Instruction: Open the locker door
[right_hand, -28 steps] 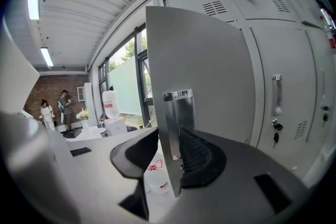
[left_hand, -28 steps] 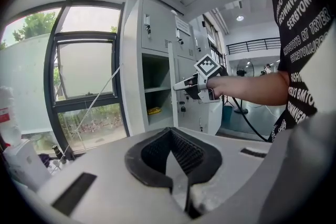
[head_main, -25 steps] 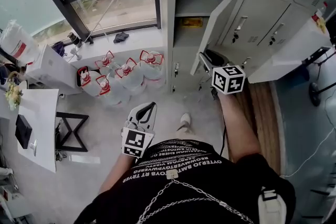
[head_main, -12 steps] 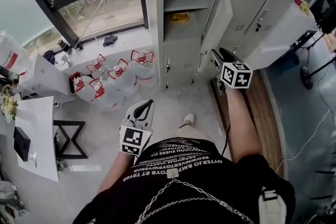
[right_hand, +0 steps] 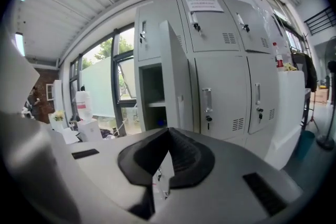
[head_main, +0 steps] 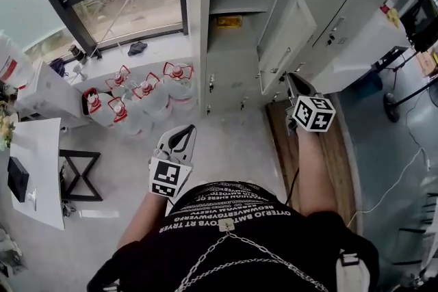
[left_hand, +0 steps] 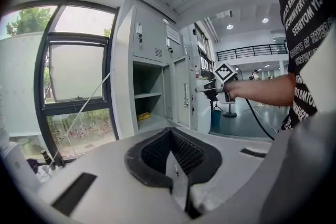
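Observation:
The grey locker door (head_main: pixel 287 34) stands swung out to the right, and its compartment (head_main: pixel 233 17) is open with a yellow thing (head_main: pixel 229 22) on the shelf. My right gripper (head_main: pixel 294 83) hovers just below the door's lower corner, apart from it; its jaws are closing with nothing between them. In the right gripper view the door (right_hand: pixel 176 76) stands edge-on ahead of the right gripper (right_hand: pixel 168 132). My left gripper (head_main: pixel 185 129) hangs low by the person's waist, shut and holding nothing. The left gripper view looks past my left gripper (left_hand: pixel 170 132) at the door (left_hand: pixel 184 97) and the right gripper (left_hand: pixel 202 89).
Several water bottles (head_main: pixel 137 99) stand on the floor left of the lockers, under a window (head_main: pixel 130 3). A white table (head_main: pixel 34 167) and a black frame stool (head_main: pixel 79 174) are at the left. A wooden strip (head_main: pixel 328 154) and a white cabinet (head_main: pixel 363 44) lie to the right.
The door has swung further open to the right. My right gripper has come off the door's edge and drawn back to the right. The left gripper has barely moved.

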Tool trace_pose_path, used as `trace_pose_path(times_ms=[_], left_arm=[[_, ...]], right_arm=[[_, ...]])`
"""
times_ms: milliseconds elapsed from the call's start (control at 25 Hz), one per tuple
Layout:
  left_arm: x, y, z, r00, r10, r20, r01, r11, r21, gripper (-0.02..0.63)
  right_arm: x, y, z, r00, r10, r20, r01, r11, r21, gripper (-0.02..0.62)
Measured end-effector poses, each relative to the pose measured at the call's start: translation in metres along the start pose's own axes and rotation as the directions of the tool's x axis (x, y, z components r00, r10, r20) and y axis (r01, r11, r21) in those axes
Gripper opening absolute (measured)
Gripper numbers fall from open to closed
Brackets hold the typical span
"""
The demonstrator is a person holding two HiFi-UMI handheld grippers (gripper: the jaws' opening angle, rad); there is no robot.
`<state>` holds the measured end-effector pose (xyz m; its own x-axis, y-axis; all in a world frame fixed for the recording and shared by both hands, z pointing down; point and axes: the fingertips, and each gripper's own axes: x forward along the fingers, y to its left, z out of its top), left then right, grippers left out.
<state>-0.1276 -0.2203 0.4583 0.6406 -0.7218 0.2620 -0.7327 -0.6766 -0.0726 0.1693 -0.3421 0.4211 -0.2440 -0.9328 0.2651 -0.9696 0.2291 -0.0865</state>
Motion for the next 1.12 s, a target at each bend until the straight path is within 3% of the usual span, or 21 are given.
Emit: trace_pose_path(times_ms=[120,280,520,720,1120], left_arm=[[0.007,-0.009,0.009,1.000,0.008,-0.001,-0.008,1.000,0.004,0.005],[0.026,-0.025,0.031,1.000,0.005,0.021,-0.005,1.000,0.009,0.005],[0.079,-0.082,0.061,0.996,-0.078,0.039,0.076,0.995,0.058,0.005],[0.124,-0.135,0.079,0.993,-0.115,0.032,0.113,0.991,0.078,0.005],[0.201,-0.215,0.099,0.995,-0.100,-0.008,0.101,0.989,0.110,0.005]], right_arm=[[-0.044,0.012,0.008,0.997,0.070,0.036,-0.068,0.996,-0.061,-0.005],[-0.098,0.010,0.002,0.995,0.088,0.039,-0.083,0.990,-0.111,-0.005],[-0.144,-0.049,-0.019,0.999,0.036,0.029,-0.034,0.998,-0.059,-0.005],[-0.156,-0.101,-0.022,0.999,0.043,0.029,-0.041,0.998,-0.047,-0.005],[-0.159,-0.192,-0.008,0.992,0.110,0.065,-0.105,0.992,-0.071,-0.005]])
